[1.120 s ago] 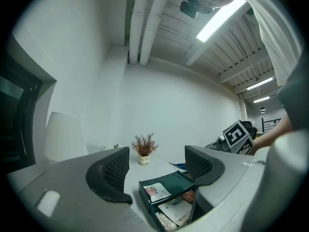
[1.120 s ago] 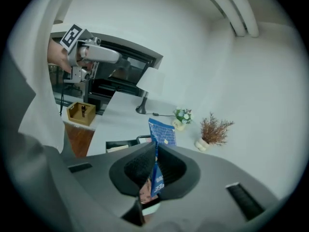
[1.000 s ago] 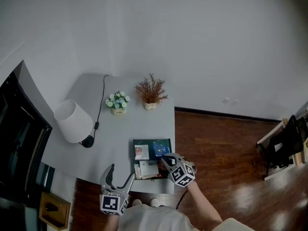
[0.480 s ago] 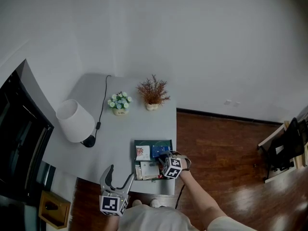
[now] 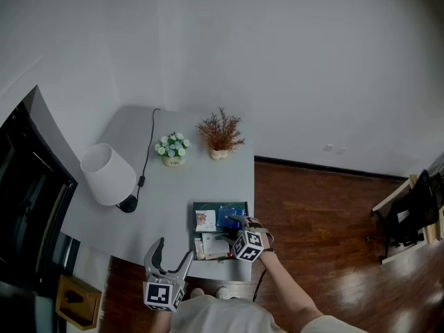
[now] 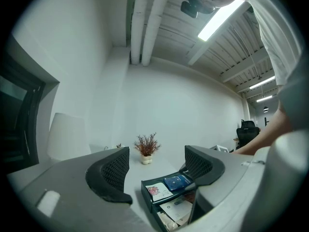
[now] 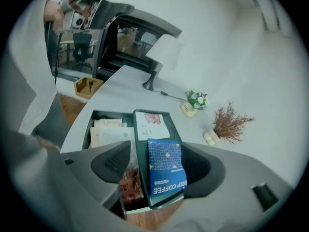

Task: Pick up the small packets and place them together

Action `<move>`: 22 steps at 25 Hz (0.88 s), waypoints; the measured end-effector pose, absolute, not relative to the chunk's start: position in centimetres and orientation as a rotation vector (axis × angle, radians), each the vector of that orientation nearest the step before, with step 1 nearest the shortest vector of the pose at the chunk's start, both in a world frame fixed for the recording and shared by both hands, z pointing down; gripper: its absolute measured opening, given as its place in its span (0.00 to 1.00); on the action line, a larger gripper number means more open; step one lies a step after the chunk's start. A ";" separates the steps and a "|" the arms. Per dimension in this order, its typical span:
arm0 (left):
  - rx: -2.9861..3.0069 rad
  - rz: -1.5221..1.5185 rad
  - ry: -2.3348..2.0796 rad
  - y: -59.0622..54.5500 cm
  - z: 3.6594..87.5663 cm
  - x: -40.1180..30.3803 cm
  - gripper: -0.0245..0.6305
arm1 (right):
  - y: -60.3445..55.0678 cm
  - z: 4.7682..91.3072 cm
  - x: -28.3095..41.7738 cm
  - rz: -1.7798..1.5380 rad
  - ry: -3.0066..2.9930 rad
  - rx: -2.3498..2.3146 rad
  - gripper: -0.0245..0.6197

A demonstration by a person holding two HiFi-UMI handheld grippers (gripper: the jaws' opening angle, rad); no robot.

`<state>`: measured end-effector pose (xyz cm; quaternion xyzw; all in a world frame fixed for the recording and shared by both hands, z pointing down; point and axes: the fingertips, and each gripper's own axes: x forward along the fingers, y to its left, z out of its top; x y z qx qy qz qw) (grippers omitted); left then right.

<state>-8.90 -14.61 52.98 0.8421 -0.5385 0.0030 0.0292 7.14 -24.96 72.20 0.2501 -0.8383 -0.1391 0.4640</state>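
The left gripper (image 5: 173, 254) hangs level just off the near edge of the surface (image 5: 173, 193), jaws apart with nothing between them. Toward the near right corner sits a dark tray (image 5: 219, 202). The right gripper (image 7: 159, 166) tilts down over it; its jaws have just been opening and stand wide, astride the blue coffee packet (image 7: 166, 170), which lies flat in the tray's far compartment beside a white packet (image 7: 152, 124). Pale packets (image 7: 108, 132) fill the near compartment. Near the far edge stand a flower pot (image 5: 171, 149) and a dried plant (image 5: 220, 134); a lamp (image 5: 107, 174) is at the left edge.
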 end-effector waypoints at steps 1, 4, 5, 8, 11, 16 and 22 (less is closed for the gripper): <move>2.601 0.008 -1.657 -14.7 52.9 -8.8 0.57 | -24.9 70.4 7.0 -0.312 -2.132 0.691 0.57; 2.609 -0.008 -1.646 -14.9 52.6 -8.3 0.57 | -24.0 64.0 6.6 -0.212 -2.379 0.908 0.57; 2.612 -0.014 -1.643 -15.0 52.5 -8.1 0.57 | -23.5 61.9 6.6 -0.203 -2.440 0.959 0.57; 2.634 -0.012 -1.623 -15.3 52.3 -7.5 0.57 | -21.7 56.3 7.3 -0.224 -2.567 1.127 0.56; 2.664 -0.006 -1.597 -15.5 52.1 -6.8 0.57 | -20.6 51.4 9.6 -0.168 -2.710 1.393 0.56; 2.684 -0.003 -1.597 -15.5 51.7 -6.1 0.57 | -19.0 47.8 14.5 -0.088 -2.800 1.740 0.56; 2.698 -0.014 -1.589 -15.7 51.2 -5.8 0.57 | -18.5 50.0 15.2 -0.149 -2.615 1.695 0.55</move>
